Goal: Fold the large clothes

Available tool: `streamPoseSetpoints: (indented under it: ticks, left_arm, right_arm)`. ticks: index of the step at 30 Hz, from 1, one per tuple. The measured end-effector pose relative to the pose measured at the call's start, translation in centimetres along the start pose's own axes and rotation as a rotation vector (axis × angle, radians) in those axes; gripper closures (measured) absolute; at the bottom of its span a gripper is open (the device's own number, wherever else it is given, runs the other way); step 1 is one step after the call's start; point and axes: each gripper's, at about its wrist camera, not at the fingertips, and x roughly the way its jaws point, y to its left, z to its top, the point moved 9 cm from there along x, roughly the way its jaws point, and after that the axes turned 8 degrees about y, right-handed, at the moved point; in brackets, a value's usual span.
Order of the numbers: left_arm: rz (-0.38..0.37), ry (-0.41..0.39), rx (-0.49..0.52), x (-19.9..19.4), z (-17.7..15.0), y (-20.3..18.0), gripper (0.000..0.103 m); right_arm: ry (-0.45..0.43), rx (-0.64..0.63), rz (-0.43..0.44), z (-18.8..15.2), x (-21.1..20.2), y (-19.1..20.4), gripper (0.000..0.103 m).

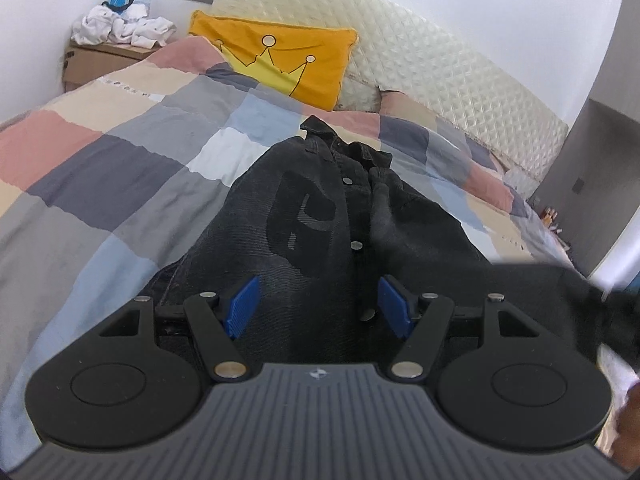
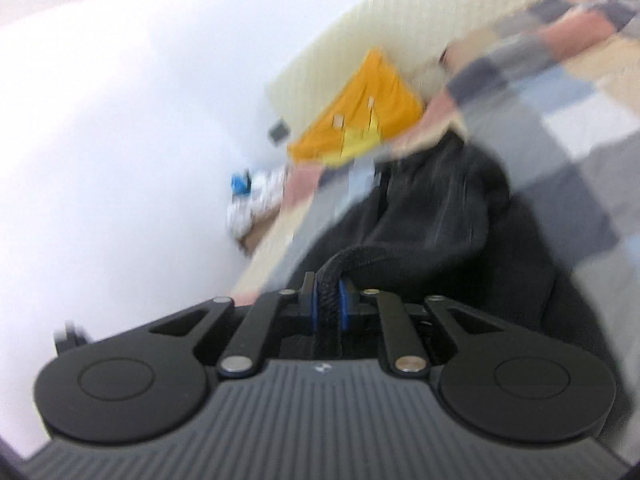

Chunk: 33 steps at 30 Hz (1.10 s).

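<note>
My right gripper (image 2: 328, 308) is clamped on a thick edge of the black denim jacket (image 1: 320, 216). My left gripper (image 1: 318, 306) hangs just over the jacket, jaws apart, nothing held; the jacket lies ahead on the checked bedspread (image 1: 100, 152).

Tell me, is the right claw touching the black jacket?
Touching. The right wrist view shows the right claw with its blue pads clamped on a thick edge of the black jacket.
</note>
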Motion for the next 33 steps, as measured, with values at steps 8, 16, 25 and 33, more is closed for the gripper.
streamPoseSetpoints:
  ticks: [8,16,25,33]
  left_arm:
    - [-0.04,0.005,-0.015,0.6,-0.3,-0.5,0.032]
    - [-0.053,0.016,-0.018,1.8,-0.2,-0.8,0.032]
    - [-0.058,0.062,-0.041,4.4,-0.5,-0.5,0.033]
    - [-0.053,0.094,-0.027,5.0,-1.1,-0.5,0.033]
  right_arm:
    - [-0.233,0.113,-0.162,9.7,-2.8,-7.6,0.09]
    - [-0.298,0.281,-0.461,12.2,-3.6,-20.2,0.09]
    - [-0.128,0.452,-0.679,6.4,-1.7,-31.4,0.09]
    - [-0.129,0.48,-0.665,5.2,-3.7,-30.5,0.067]
